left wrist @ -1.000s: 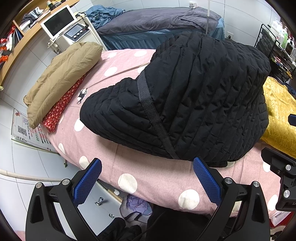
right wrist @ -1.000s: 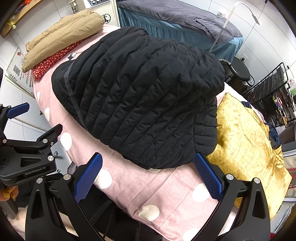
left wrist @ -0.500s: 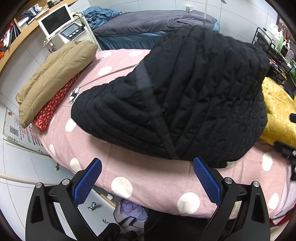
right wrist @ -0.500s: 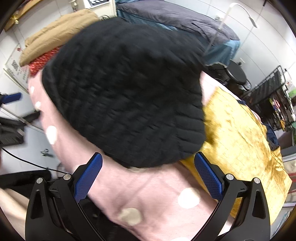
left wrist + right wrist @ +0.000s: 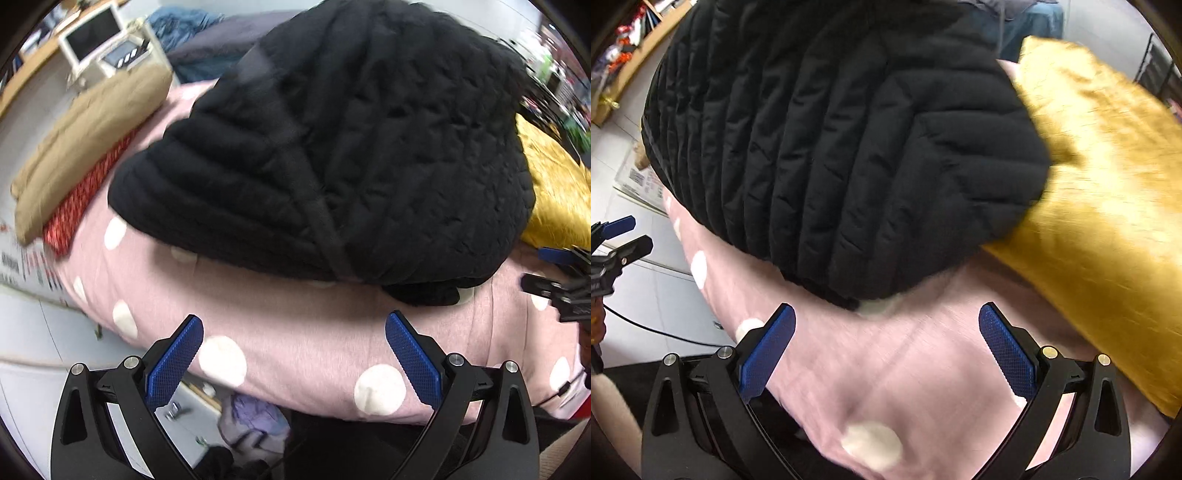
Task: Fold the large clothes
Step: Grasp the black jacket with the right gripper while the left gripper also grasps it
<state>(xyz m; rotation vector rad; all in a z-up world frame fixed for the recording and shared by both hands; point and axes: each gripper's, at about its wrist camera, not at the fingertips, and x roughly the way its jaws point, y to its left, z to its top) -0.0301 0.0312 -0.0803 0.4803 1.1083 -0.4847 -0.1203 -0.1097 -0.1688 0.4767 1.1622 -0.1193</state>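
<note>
A black quilted jacket (image 5: 351,147) lies folded in a thick bundle on a pink bed cover with white dots (image 5: 295,332); a dark strap runs across its top. It also fills the right wrist view (image 5: 831,147). My left gripper (image 5: 293,354) is open and empty, just short of the jacket's near edge. My right gripper (image 5: 886,349) is open and empty above the pink cover (image 5: 886,369), close to the jacket's near right corner. Each gripper shows at the edge of the other's view.
A gold cushion (image 5: 1108,203) lies against the jacket's right side, also in the left wrist view (image 5: 554,199). A tan pillow (image 5: 92,136) on red cloth lies at the bed's left. A monitor (image 5: 92,37) and another bed stand behind. The floor is below left.
Both grippers have moved in closer to the jacket, and the right one has swung right toward the gold cushion. The jacket has not moved. Both stay open.
</note>
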